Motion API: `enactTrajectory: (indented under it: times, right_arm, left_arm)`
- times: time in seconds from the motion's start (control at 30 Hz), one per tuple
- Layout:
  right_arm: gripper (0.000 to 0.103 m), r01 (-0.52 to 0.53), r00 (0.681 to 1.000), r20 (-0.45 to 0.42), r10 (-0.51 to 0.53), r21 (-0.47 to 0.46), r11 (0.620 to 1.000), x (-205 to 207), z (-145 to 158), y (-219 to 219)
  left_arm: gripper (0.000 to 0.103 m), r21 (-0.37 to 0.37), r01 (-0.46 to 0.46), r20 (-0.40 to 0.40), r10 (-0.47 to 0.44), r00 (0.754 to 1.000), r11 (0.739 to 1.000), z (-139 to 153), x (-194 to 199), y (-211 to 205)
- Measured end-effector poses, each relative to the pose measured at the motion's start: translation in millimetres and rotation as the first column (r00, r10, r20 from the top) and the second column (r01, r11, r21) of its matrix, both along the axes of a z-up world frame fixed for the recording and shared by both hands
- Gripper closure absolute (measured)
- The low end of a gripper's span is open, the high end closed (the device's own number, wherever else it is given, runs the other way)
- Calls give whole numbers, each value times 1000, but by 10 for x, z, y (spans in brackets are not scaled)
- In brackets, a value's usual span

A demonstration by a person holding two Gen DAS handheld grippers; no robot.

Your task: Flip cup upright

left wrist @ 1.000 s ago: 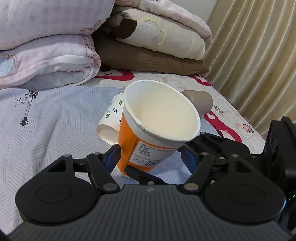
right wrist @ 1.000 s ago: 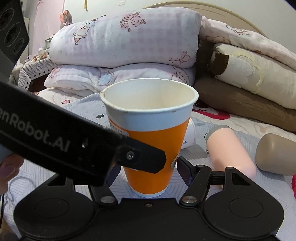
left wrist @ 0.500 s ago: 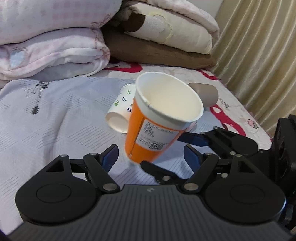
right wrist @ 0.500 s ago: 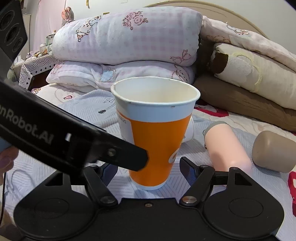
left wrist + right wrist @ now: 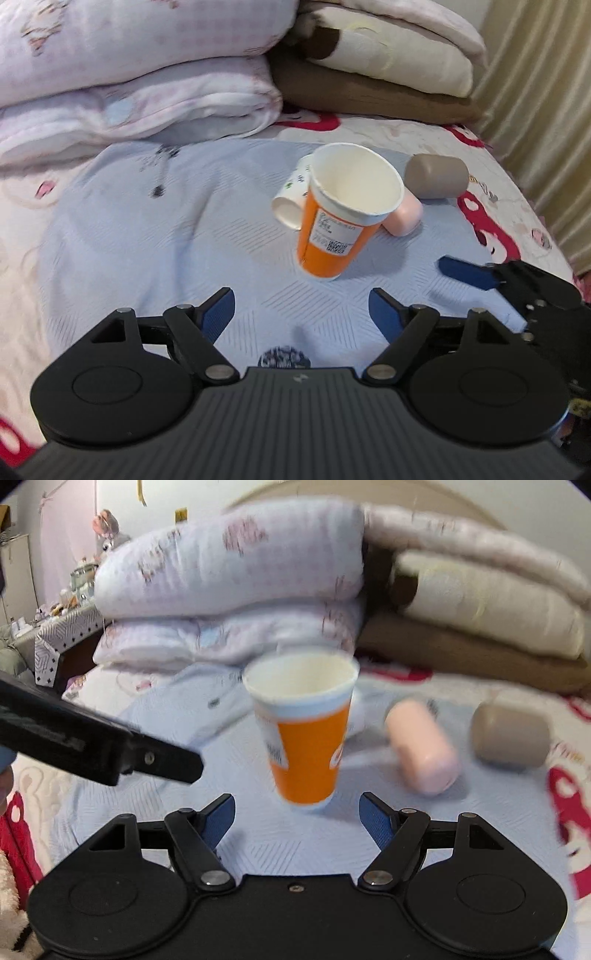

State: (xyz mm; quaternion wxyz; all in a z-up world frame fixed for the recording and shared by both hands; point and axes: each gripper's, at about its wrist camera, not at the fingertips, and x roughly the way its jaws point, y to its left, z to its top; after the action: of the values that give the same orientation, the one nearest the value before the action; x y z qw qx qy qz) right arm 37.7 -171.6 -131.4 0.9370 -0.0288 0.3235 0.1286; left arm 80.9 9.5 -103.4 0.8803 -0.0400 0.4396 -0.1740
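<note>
An orange paper cup (image 5: pixel 340 225) with a white rim stands upright, mouth up, on the pale blue bedspread (image 5: pixel 147 240); it also shows in the right wrist view (image 5: pixel 306 734). My left gripper (image 5: pixel 301 306) is open and empty, a short way in front of the cup. My right gripper (image 5: pixel 297 814) is open and empty, also short of the cup. One blue finger (image 5: pixel 465 275) of the right gripper shows at the right of the left wrist view. The left gripper's black body (image 5: pixel 99 744) crosses the left of the right wrist view.
A white leaf-print cup (image 5: pixel 291 199), a pink cup (image 5: pixel 421 749) and a taupe cup (image 5: pixel 509 734) lie on their sides behind the orange cup. Folded quilts (image 5: pixel 129 74) are stacked at the back. A curtain (image 5: pixel 546 110) hangs at the right.
Both grippers have pulled back from the orange cup and their jaws have spread wider. The cup stays upright on the bed, farther away in both views.
</note>
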Motion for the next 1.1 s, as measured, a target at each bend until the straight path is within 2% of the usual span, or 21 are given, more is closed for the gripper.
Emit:
enactTrajectory:
  times: [0.13,0.33,0.43,0.57,0.73,0.93,1.07,1.1]
  right_arm:
    - [25,27,999,22,-27,-8,1000,-138,301,-37]
    - [25,128,992,-8,-128,14,992,-234,653,-164]
    - [25,163,987,-22,-162,42,986,-264,807,-244]
    - [23,185,983,9,-185,41,982,-417,1027,-334]
    - [20,223,974,16,-224,66,973,-620,1241,-453]
    - [15,221,975,13,-222,46,974,-802,1382,-419]
    - [1,226,974,4,-226,20,974,-899,1429,-357]
    - [1,239,971,-3,-239,17,971,-912,1435,-346]
  left_arm:
    - [19,39,-48,9,47,999,998,267,-178,59]
    - [18,115,-71,19,69,997,991,576,-393,61]
    - [16,113,-78,22,76,997,990,707,-487,62]
    - [12,148,-94,39,90,995,985,840,-605,27]
    - [3,150,-102,28,99,995,983,913,-686,14]
    - [3,139,-111,-4,113,994,984,957,-782,31]
    - [3,162,-113,-4,115,993,980,1003,-854,21]
    - [3,166,-114,-3,116,993,980,1014,-870,22]
